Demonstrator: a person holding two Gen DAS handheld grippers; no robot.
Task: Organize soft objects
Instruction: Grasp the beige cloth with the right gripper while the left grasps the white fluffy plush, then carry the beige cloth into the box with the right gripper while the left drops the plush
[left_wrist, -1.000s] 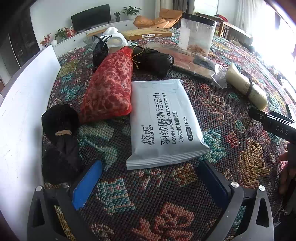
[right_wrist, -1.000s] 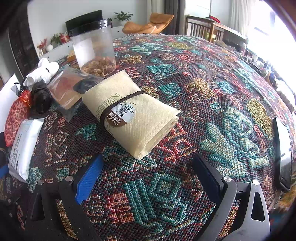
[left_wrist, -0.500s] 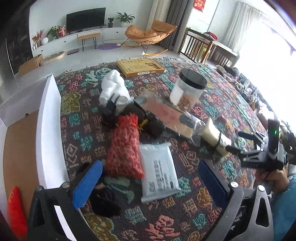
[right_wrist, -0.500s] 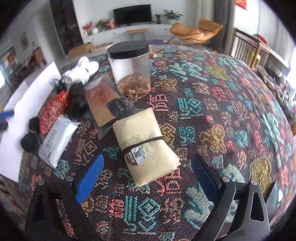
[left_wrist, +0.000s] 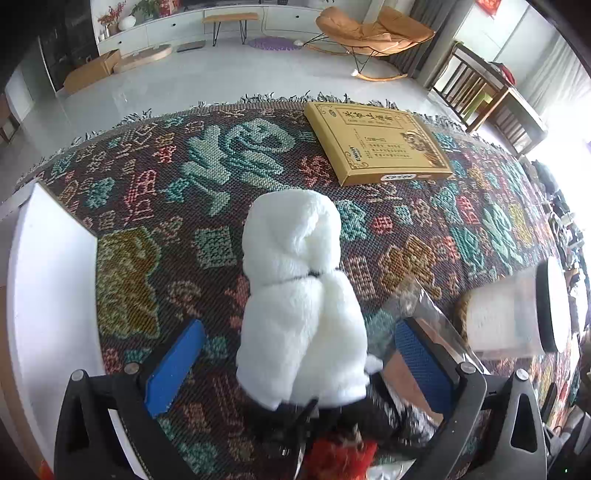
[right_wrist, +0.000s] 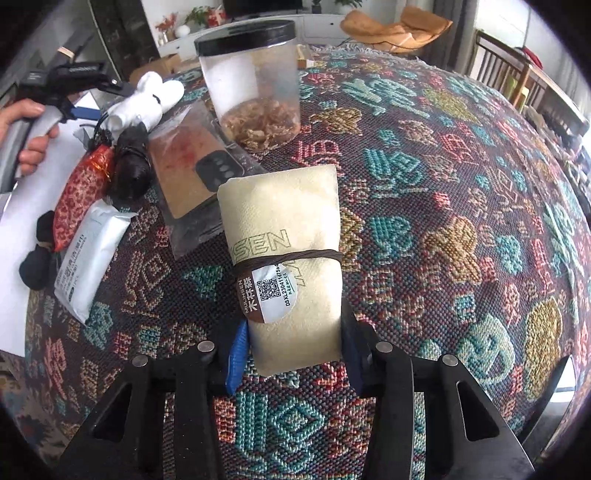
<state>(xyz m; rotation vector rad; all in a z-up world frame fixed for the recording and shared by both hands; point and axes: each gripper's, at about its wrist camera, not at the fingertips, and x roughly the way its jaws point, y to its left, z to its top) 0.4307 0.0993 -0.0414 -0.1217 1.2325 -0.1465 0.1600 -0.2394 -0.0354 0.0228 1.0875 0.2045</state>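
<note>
Since the earlier frames we are closing our right gripper (right_wrist: 291, 350), and its jaws are now clamping the near end of the cream cloth roll (right_wrist: 286, 254), which is lying on the patterned table cover (right_wrist: 461, 229). Our left gripper (left_wrist: 299, 365) is travelling away from the wipes pack (right_wrist: 88, 258) to the white plush bundle (left_wrist: 299, 291); its jaws are standing wide apart either side of that bundle, pads not touching it.

We are judging the sorting as barely begun: one soft thing is gripped but not yet carried anywhere, and no gathering spot is showing.

Taking the cream cloth roll as our landmark, the clear bag (right_wrist: 192, 177) is lying just beside its far left corner, partly under it. Left of the roll, the wipes pack, the red mesh pouch (right_wrist: 81, 192) and the dark bundles (right_wrist: 131, 170) are clustering together. Just behind the roll the plastic jar (right_wrist: 251, 81) is standing upright. Further back and left, the white plush bundle is waiting, and beyond it the yellow box (left_wrist: 376, 144) is lying flat, well apart from the roll
</note>
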